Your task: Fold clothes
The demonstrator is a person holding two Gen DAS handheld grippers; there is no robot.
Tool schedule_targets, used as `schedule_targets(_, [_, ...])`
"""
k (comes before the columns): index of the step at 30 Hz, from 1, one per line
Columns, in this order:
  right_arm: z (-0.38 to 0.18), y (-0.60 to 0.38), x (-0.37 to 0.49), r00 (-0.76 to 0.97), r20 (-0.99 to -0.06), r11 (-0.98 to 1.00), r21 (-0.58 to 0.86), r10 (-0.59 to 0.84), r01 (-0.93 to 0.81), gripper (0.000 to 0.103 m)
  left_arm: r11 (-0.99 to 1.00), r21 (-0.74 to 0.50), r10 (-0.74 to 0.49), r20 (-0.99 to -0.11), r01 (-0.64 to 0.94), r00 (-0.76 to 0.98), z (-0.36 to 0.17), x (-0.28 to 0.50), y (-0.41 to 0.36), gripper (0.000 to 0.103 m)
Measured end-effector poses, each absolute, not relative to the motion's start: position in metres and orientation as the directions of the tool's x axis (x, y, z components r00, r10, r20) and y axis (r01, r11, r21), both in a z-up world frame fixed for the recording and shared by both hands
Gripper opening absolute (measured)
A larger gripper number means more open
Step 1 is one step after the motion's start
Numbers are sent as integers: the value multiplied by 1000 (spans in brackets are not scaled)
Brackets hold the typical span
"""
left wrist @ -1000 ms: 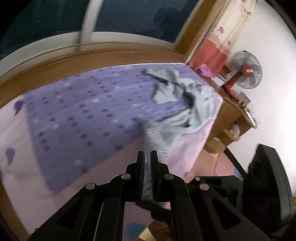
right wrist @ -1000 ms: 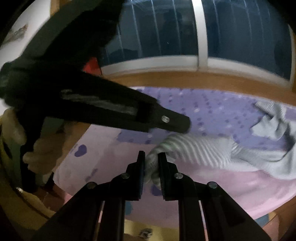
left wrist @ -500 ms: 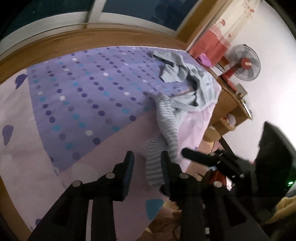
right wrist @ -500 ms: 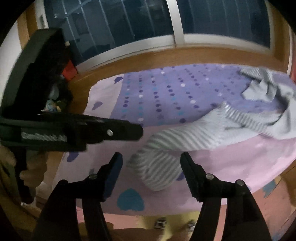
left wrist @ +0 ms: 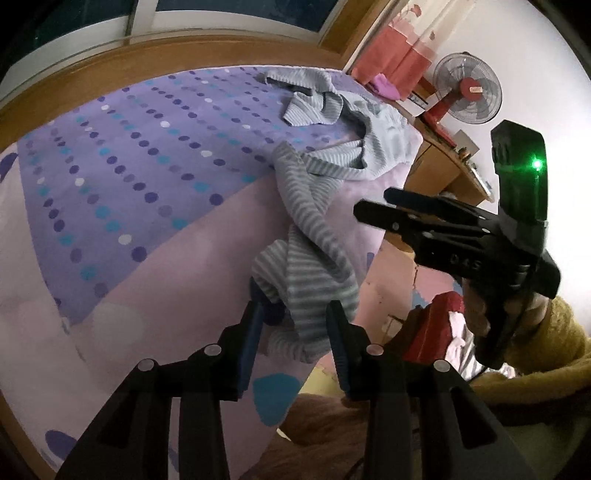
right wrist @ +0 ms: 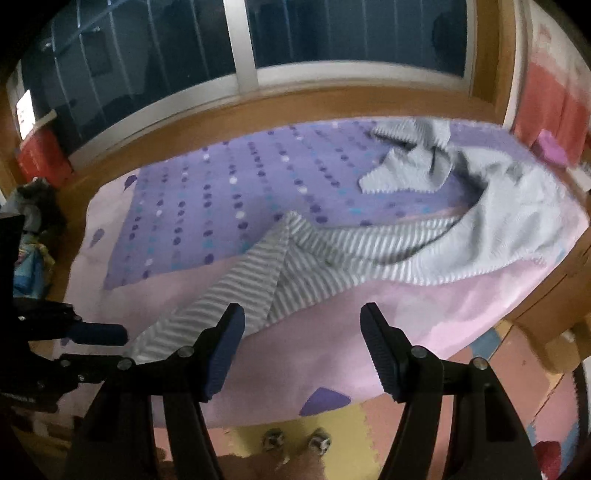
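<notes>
Left wrist view: the left gripper (left wrist: 293, 325) is seen with its jaws parted a moderate way, the bunched end of a grey striped garment (left wrist: 314, 236) lying loose between them, not pinched by either pad. The garment is strung out from that near edge of the bed, up across the pink border, to a rumpled heap at the far right corner. The bed is covered by a purple dotted sheet (left wrist: 129, 166) with a pink margin, backed by a wooden headboard ledge (left wrist: 110, 70) under a dark window (left wrist: 221, 11). To the right, the right gripper (left wrist: 373, 210) is held in the air beside the mattress edge, a green light showing on its body, gripped by a hand (left wrist: 480, 314) coming out of a mustard fleece sleeve (left wrist: 546, 343). Beyond it a red standing fan (left wrist: 467, 92), a wooden side table (left wrist: 443, 166) and a pink-red curtain (left wrist: 391, 55) are noted against a white wall. Right wrist view, somewhat blurred: the right gripper (right wrist: 303, 325) is seen with jaws set wide and nothing between them; only pink sheet is framed in the gap. The striped garment (right wrist: 295, 266) lies just beyond the left finger, running diagonally to the pale heap at right. The left gripper (right wrist: 99, 334) enters from the left edge, near the garment's near end. Foam floor tiles (right wrist: 517, 354) in pink, yellow and blue are seen below the bed, and a red box (right wrist: 40, 158) at far left by the window.
</notes>
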State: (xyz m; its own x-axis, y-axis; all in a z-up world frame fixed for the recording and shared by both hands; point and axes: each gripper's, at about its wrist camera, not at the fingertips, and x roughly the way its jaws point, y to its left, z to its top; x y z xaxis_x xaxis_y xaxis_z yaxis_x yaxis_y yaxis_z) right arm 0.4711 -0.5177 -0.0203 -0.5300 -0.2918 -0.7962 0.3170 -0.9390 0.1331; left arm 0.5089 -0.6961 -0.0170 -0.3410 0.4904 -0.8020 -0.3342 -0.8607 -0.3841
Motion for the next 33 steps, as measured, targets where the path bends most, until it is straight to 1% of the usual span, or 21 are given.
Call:
schedule_targets(2, [-26, -517, 473, -485, -801, -921, 200, -350, 334, 66, -865, -376, 482, -807, -333, -341, -21, 509, -693, 36])
schedule_targets(5, [-30, -521, 473, -464, -807, -914, 216, -366, 345, 66, -870, -381, 476, -815, -313, -331, -29, 506, -690, 38])
schedule_targets(7, [-26, -523, 469, -476, -804, -917, 201, -356, 346, 66, -874, -379, 469, -822, -305, -324, -35, 505, -687, 39])
schedule_targets(9, [-20, -523, 461, -505, -797, -922, 160, -332, 354, 66, -878, -374, 460, -831, -298, -314, -40, 504, -685, 40])
schedule_targets(12, [-13, -525, 446, -567, -787, -920, 0, -241, 392, 66, -880, -375, 456, -838, -290, -300, -47, 505, -680, 40])
schedule_targets(13, [-15, -525, 440, -587, -785, -911, -72, -200, 407, 66, -880, -376, 456, -838, -290, -300, -48, 505, -678, 40])
schedule_targets(15, [-22, -525, 431, -606, -781, -889, -161, -151, 428, 66, -883, -370, 451, -839, -289, -303, -51, 506, -676, 41])
schedule_targets(17, [-31, -523, 422, -599, -790, -869, -198, -132, 454, 66, -887, -359, 442, -841, -289, -312, -53, 507, -673, 41])
schedule_targets(20, [-47, -522, 412, -579, -805, -854, -207, -128, 477, 65, -893, -340, 430, -837, -295, -337, -53, 507, -668, 41])
schedule_targets(21, [-51, -522, 410, -574, -809, -853, -205, -128, 479, 65, -891, -339, 433, -835, -301, -340, -53, 507, -666, 33])
schedule_targets(22, [-56, -521, 409, -569, -811, -855, -193, -138, 481, 56, -883, -353, 448, -830, -309, -332, -53, 507, -666, 22])
schedule_targets(23, [-57, -519, 409, -561, -811, -858, -162, -166, 488, 37, -872, -374, 468, -824, -315, -319, -53, 507, -666, 19])
schedule_targets(24, [-56, -519, 411, -553, -812, -860, -138, -186, 491, 25, -866, -387, 481, -818, -317, -317, -50, 509, -667, 17])
schedule_targets(25, [-54, -518, 414, -558, -810, -864, -138, -183, 484, 5, -863, -395, 489, -812, -316, -320, -47, 511, -669, 16])
schedule_targets(29, [-25, -510, 423, -630, -749, -872, -155, -203, 465, 4, -861, -432, 506, -778, -267, -373, -26, 515, -691, 16])
schedule_targets(33, [-4, -509, 402, -651, -720, -874, -131, -241, 468, 4, -896, -407, 441, -781, -175, -442, -16, 509, -722, 16])
